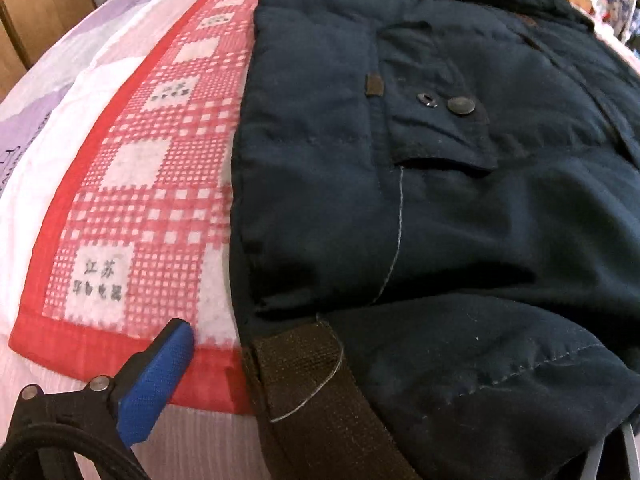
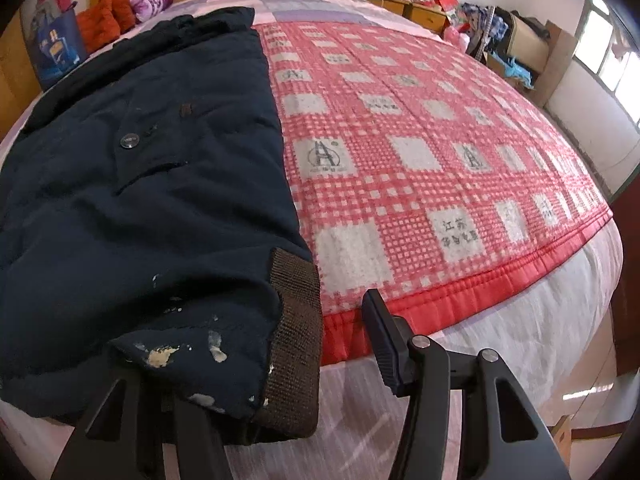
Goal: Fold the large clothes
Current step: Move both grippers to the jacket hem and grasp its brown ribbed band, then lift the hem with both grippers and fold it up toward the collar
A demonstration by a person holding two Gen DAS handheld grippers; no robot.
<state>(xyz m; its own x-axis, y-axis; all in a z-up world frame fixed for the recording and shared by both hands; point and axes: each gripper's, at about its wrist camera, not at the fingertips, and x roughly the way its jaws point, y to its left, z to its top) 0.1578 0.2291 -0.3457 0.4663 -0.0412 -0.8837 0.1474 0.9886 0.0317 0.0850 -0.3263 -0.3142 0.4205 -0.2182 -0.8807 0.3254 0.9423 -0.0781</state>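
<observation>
Straddling the brown ribbed hem [image 2: 296, 344] corner, the right gripper [image 2: 264, 360] is half open, pads not yet pinching; the left gripper [image 1: 280, 364] shows one blue finger [image 1: 154, 380], so can't tell. The dark navy padded jacket [image 2: 140, 184] lies along the red checked blanket [image 2: 420, 152], collar far, probably for a lengthwise fold.

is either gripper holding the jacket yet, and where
Nothing yet: the jacket hem lies between both pairs of open jaws, unclamped.
</observation>
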